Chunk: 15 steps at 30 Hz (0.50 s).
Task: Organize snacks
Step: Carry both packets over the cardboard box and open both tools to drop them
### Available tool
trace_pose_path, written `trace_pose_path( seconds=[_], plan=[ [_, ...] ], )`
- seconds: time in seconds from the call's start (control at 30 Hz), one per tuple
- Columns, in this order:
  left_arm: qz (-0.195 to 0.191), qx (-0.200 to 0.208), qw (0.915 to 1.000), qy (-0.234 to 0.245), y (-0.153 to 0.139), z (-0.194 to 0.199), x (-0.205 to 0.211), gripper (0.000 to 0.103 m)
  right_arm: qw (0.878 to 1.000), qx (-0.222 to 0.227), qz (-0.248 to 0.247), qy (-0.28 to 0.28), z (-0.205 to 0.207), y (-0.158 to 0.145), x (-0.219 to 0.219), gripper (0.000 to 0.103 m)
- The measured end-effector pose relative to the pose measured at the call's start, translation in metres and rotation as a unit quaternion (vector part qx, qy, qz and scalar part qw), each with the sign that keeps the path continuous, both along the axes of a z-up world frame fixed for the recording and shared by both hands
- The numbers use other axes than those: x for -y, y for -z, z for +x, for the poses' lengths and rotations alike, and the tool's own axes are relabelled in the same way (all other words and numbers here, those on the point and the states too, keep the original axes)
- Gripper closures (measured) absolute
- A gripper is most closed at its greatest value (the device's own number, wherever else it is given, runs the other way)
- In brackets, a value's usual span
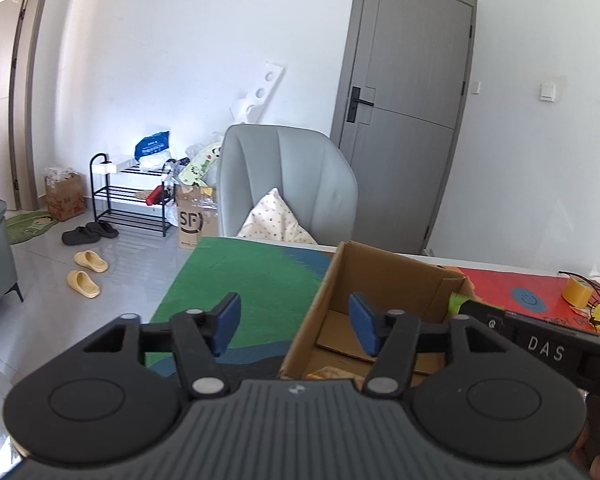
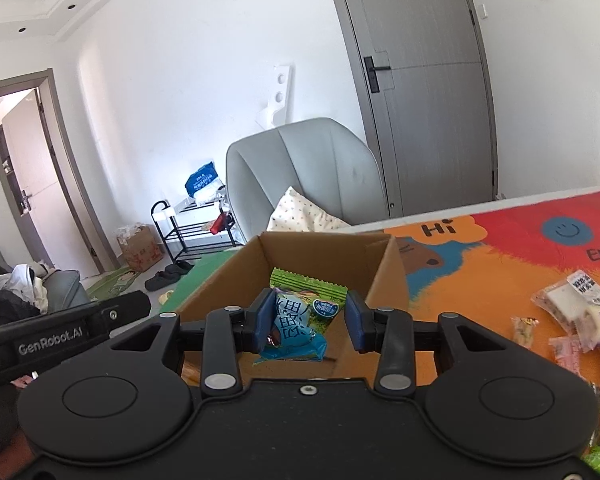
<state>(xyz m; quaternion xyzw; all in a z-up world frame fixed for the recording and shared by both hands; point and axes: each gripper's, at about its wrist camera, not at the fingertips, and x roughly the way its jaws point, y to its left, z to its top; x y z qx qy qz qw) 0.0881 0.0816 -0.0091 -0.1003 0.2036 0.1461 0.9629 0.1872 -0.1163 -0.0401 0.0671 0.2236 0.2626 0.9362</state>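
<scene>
Snack packet (image 2: pixel 300 320), blue-green crinkly wrapper with a puffed middle, sat at centre frame of the right wrist view, between the pads of the right gripper (image 2: pixel 310 322) and above the open cardboard box (image 2: pixel 384 276). Jaws stood part-way apart. The pad at frame left (image 2: pixel 265 320) lay against the wrapper; the opposite pad met at most the wrapper's upper corner. Could not tell whether the packet was truly pinched or merely resting there.

Left gripper (image 1: pixel 296 324), lower centre of its own view, stood moderately open and empty, straddling the near left wall of the box.

More wrapped snacks (image 2: pixel 580 308) lay loose on the printed mat (image 2: pixel 480 280) at right of frame.

Handling, judged: packet light, soft and slick, with contents likely crushable. Best held across the puffed middle with mild pressure. The crimped ends would probably slip or fold.
</scene>
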Motion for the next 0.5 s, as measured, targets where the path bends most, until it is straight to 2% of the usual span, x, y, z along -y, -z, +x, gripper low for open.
trace_pose_path(
  seconds=[0.03,0.07,0.13,0.23,0.33,0.5],
  plan=[
    [0.001,0.002,1.0000,-0.004,-0.001,-0.002,-0.001,0.031,1.000,0.004,-0.002,-0.001,0.000,-0.001,-0.002,0.054],
    [0.003,0.005,0.9999,-0.009,-0.002,-0.003,0.001,0.027,1.000,0.003,-0.005,0.000,0.000,-0.002,-0.003,0.042],
    [0.010,0.010,0.9998,-0.016,-0.004,-0.006,0.003,0.020,1.000,0.004,0.003,0.010,-0.002,-0.003,0.002,0.040],
    [0.021,0.014,0.9996,-0.016,-0.005,-0.009,0.012,0.014,1.000,-0.003,0.008,0.019,-0.004,-0.003,0.014,0.035],
    [0.026,0.013,0.9995,-0.011,-0.004,-0.009,0.022,0.013,0.999,-0.006,0.009,0.043,-0.009,-0.001,0.030,0.030],
    [0.031,0.010,0.9995,0.005,-0.001,-0.012,0.043,0.011,0.997,-0.010,0.006,0.080,-0.019,0.005,0.057,0.013]
  ],
)
